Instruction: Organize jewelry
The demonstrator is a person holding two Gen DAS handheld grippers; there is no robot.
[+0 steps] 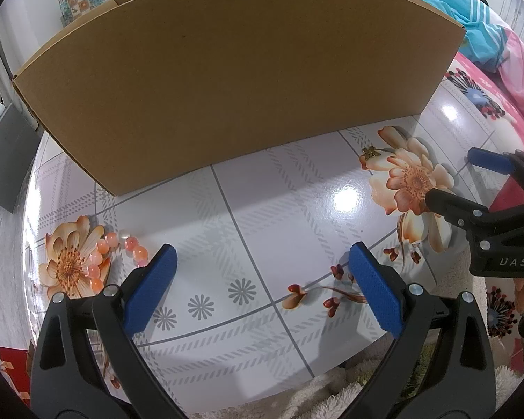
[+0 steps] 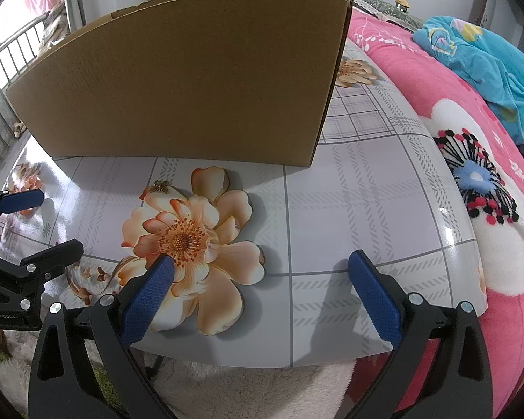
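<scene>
Both tongs, left (image 1: 262,262) and right (image 2: 262,272), hover wide apart and empty over the desk's near edge, ready: orange bead bracelet (image 1: 117,251) at its left, bronze butterfly charm (image 2: 162,186) before the brown cardboard box (image 2: 192,80).

One cardboard box (image 1: 227,80), one pink bead bracelet (image 1: 122,248), one small butterfly charm (image 2: 161,186) (bronze-coloured), two grippers (image 1: 262,272) (image 2: 260,276)

A glossy table (image 2: 359,188) with a printed flower pattern stands beside a bed under a pink blanket (image 2: 436,111). Daylight enters a railed window (image 2: 7,59) at left.
</scene>
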